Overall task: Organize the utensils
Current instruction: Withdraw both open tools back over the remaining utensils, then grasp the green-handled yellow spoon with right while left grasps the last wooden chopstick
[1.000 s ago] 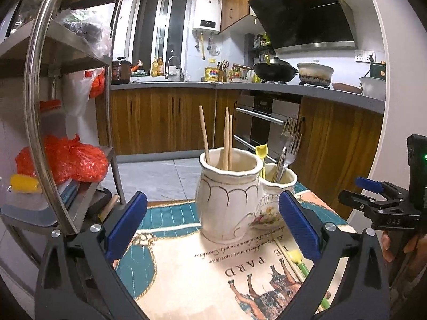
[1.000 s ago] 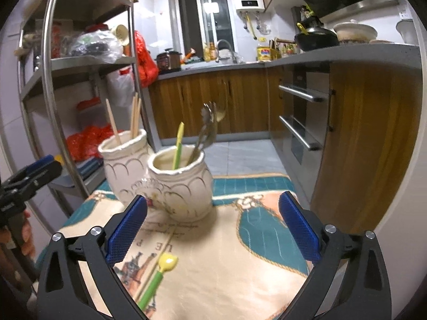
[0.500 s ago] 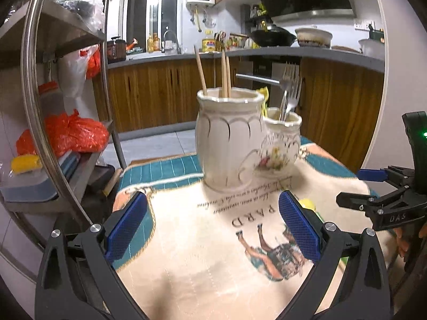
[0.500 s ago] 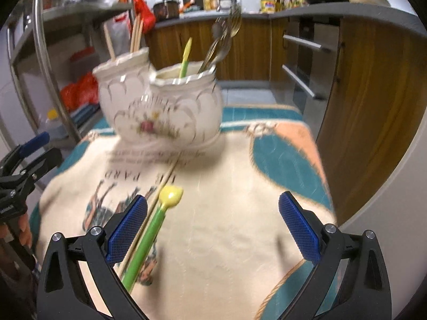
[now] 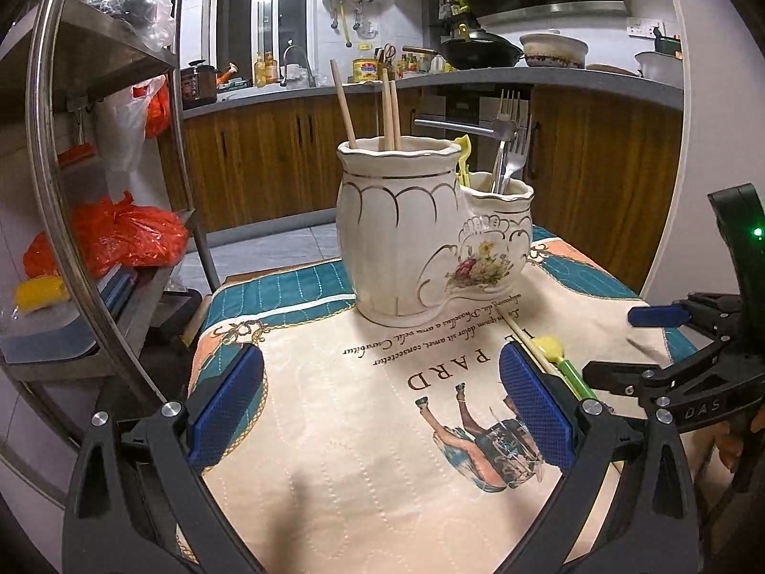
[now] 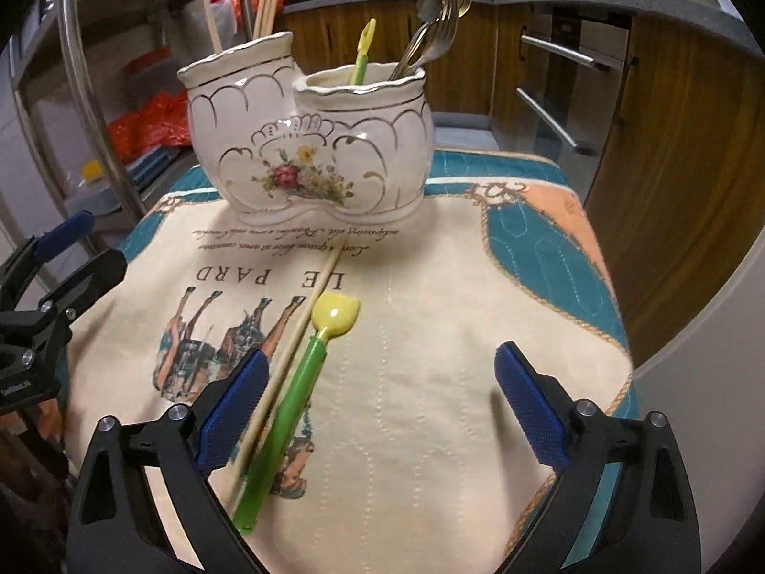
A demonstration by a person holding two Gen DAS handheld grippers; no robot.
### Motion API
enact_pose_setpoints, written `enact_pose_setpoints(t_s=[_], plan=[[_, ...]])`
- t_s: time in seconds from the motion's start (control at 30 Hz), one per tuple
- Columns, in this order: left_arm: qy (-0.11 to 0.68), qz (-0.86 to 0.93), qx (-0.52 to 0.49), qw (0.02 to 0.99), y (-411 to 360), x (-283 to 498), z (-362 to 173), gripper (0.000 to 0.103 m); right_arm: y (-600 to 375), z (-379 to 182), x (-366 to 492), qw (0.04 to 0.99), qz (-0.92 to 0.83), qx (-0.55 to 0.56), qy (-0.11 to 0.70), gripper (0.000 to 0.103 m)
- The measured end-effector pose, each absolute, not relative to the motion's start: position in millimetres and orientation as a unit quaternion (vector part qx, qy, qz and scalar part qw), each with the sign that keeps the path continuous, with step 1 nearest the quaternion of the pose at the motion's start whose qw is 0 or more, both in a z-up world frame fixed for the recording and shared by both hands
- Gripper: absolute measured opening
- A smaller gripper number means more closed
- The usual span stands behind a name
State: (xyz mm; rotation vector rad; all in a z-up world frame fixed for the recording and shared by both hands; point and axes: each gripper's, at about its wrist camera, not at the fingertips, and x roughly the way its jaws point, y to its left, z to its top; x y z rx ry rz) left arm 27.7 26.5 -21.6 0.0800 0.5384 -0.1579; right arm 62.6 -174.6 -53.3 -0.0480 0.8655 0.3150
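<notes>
A white ceramic double holder (image 6: 306,143) stands on the printed cloth (image 6: 430,335). Its taller pot (image 5: 397,234) holds chopsticks (image 5: 387,115); its shorter pot (image 5: 497,234) holds forks (image 6: 440,14) and a green-yellow utensil (image 6: 361,55). On the cloth lie a green spoon with a yellow bowl (image 6: 296,392) and one wooden chopstick (image 6: 291,358), side by side. My right gripper (image 6: 377,402) is open and empty just above them, its left finger beside the chopstick. My left gripper (image 5: 380,406) is open and empty over the cloth, in front of the holder. The spoon also shows in the left wrist view (image 5: 557,354).
A metal shelf rack (image 5: 71,191) with red bags (image 5: 124,234) stands to the left of the table. Wooden kitchen cabinets (image 5: 602,182) and a counter run behind. The cloth's right edge (image 6: 617,315) drops off near a wall.
Both grippers have drawn back from the holder and tilted down toward the cloth. The right gripper has come lower over the green spoon and chopstick.
</notes>
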Motion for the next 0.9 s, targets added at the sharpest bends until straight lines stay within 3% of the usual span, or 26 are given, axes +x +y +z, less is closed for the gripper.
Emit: enact_pose_setpoints(t_s=[0.27,0.43,0.57,0.9], plan=[[0.265,-0.083,0.035,0.960,25.4,26.4,-19.8,0.097,-162.4,-57.2,58.6,0.879,0.187,-0.028,0.438,0.036],[0.267,-0.085,0.036,0.959,24.5,25.9,-20.5,0.097,-151.8,-59.2,61.2,0.872,0.190,-0.034,0.449,0.029],[0.269,-0.090,0.037,0.958,21.9,25.1,-20.1,0.097,-149.9,-59.8,65.4,0.874,0.188,-0.042,0.447,0.012],[0.317,-0.119,0.022,0.941,-5.6,33.5,-26.2,0.097,-186.9,-47.2,65.8,0.889,0.192,-0.007,0.415,0.010]])
